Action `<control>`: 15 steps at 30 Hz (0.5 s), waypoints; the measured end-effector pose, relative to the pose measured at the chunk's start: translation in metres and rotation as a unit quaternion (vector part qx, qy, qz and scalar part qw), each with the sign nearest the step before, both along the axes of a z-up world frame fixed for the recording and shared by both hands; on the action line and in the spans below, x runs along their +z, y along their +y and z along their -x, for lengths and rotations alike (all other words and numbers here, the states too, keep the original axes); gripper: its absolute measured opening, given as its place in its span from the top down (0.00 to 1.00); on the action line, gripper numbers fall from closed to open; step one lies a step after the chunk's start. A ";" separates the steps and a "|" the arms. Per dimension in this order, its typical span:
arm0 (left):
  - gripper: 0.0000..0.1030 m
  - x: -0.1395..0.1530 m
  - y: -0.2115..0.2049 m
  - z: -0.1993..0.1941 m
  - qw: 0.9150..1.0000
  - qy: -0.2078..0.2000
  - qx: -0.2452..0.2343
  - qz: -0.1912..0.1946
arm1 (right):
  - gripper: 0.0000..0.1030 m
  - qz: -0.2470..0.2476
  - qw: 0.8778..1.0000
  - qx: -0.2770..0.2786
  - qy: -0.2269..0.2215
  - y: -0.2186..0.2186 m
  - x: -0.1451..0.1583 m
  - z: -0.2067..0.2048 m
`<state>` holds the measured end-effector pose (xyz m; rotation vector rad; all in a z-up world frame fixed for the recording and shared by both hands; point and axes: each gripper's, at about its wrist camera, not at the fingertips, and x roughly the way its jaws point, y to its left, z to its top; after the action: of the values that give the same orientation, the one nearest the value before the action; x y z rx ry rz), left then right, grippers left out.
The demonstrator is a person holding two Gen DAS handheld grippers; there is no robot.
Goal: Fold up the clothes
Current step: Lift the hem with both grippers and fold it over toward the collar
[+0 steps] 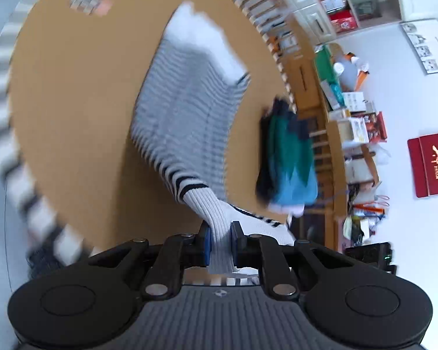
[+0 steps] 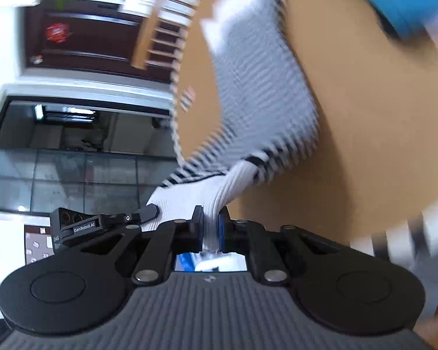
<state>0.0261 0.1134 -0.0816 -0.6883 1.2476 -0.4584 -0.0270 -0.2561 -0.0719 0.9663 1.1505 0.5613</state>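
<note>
A black-and-white striped knit garment (image 1: 187, 110) with white ribbed trim lies partly on the brown table (image 1: 73, 102), blurred by motion. My left gripper (image 1: 220, 239) is shut on its white ribbed edge, which runs between the blue pads. In the right wrist view the same garment (image 2: 262, 87) stretches away over the table (image 2: 365, 131). My right gripper (image 2: 210, 227) is shut on another part of the white ribbed edge. The left gripper's finger (image 2: 147, 213) shows just left of it, holding the same edge.
A folded pile of teal, blue and dark clothes (image 1: 289, 157) sits near the table's edge; it also shows in the right wrist view (image 2: 408, 3). The tablecloth has a striped border (image 1: 3, 122). Wooden chairs (image 1: 309, 134) and cluttered shelves (image 1: 356, 122) stand beyond the table.
</note>
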 end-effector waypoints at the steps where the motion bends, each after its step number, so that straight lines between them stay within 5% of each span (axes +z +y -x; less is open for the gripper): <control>1: 0.86 0.007 -0.004 -0.022 1.000 -0.009 0.003 -0.018 | 0.91 0.012 1.000 0.002 -0.012 0.003 0.009 -0.025; 8: 0.86 0.015 -0.035 -0.194 0.995 -0.021 0.026 -0.093 | 0.91 0.100 0.995 -0.018 -0.025 0.022 0.036 -0.203; 15: 0.86 -0.040 -0.047 -0.343 0.991 0.035 0.074 -0.107 | 0.91 0.150 0.987 -0.047 0.023 0.037 -0.005 -0.341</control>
<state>0.3696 0.0664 -0.1212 -0.6125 1.2796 -0.1770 0.3141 -0.2190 -0.0768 0.7723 1.1834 0.2805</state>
